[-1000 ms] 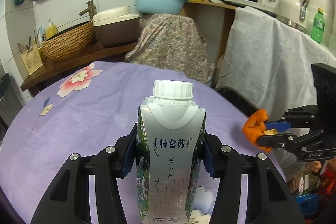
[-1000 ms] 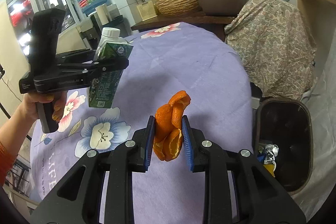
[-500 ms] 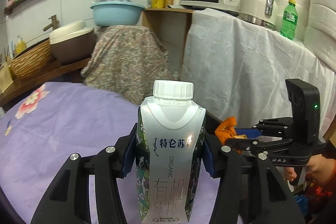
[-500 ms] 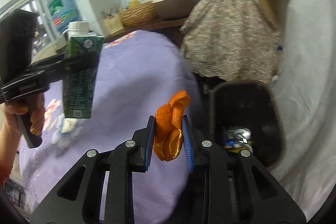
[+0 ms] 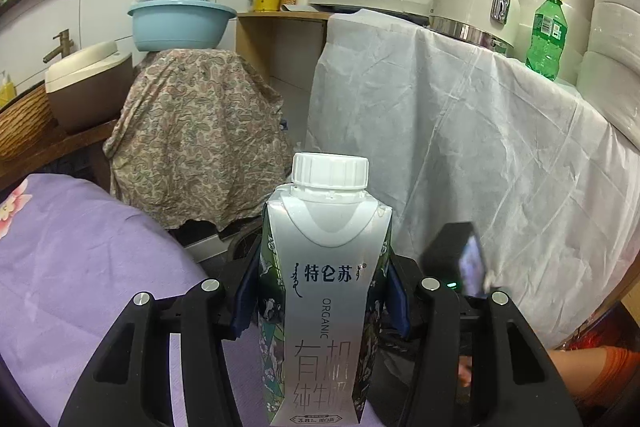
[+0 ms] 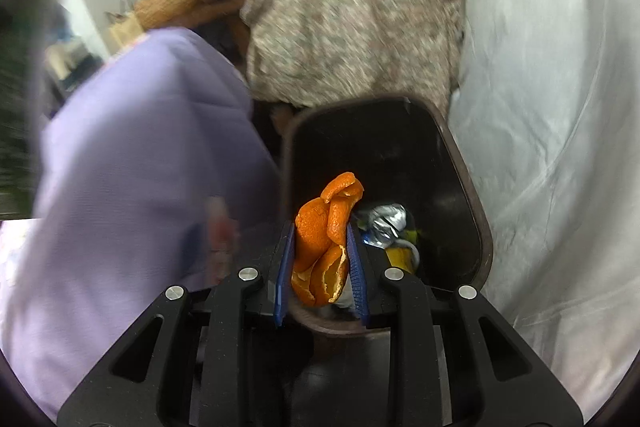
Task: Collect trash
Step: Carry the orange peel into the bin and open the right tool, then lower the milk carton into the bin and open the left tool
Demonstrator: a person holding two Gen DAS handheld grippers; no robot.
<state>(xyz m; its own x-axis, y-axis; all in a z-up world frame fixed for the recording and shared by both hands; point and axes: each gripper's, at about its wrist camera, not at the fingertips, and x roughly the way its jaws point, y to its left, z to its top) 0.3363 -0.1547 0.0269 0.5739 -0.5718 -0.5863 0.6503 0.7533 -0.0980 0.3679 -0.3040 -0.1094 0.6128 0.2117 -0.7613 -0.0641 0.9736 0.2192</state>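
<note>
The right tool [image 6: 320,259] pinched limp, light curled orange peel [image 6: 326,239] over the dark plastic bin [image 6: 472,211]. The left tool [image 5: 324,295] clamped the silver-and-green milk carton [image 5: 324,303] by its stiff, probably slick sides.

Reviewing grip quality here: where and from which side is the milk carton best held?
Across its flat side panels at mid-body, coming in level from the printed face, as the left gripper does. The milk carton stands upright; its top tapers into the round cap, which offers pads less.

Glossy carton [image 5: 326,291]; matt purple cloth [image 5: 80,247]; dimpled orange peel [image 6: 326,239].
</note>
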